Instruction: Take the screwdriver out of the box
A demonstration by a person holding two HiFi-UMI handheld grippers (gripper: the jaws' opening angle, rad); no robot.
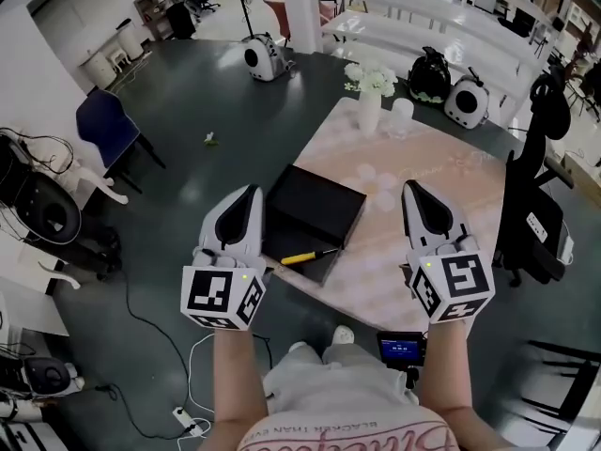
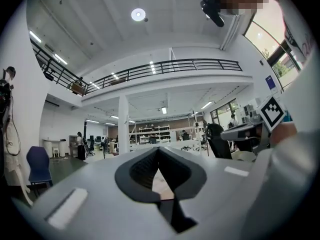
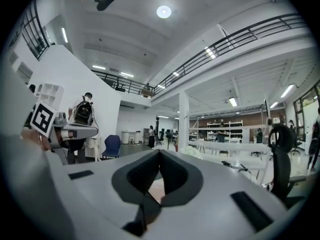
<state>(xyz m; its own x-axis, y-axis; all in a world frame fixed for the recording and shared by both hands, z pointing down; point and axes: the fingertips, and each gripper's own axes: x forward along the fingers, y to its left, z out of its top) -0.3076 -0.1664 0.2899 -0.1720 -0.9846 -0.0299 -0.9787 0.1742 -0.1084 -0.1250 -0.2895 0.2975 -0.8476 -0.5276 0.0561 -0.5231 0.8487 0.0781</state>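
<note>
On the near edge of the box (image 1: 312,212), the screwdriver (image 1: 302,256) is lying with its yellow handle pointing left. We cannot tell if it is sitting inside the box or on top of it. We are holding the left gripper (image 1: 252,192) just beside the box, on its left, and the right gripper (image 1: 411,188) well apart on the other side, above the table (image 1: 460,177). Both grippers are pinched fully shut, and neither is holding anything.

Shut jaws cannot grab, so if we are reaching in without opening them, we may only be bumping the screwdriver. It is looking thin and round, so a bump could send it rolling off the box and down to the floor (image 1: 188,92). The box is sitting right at the table corner nearest us, so a hard push could slide it off too.

The table is looking pale pink and smooth, with a vase (image 1: 369,111) of white flowers at its far end. Around it, the dark floor is stretching far and wide, with a blue chair (image 1: 105,125), a black chair (image 1: 531,219) and, high up, a railing (image 2: 165,66).
</note>
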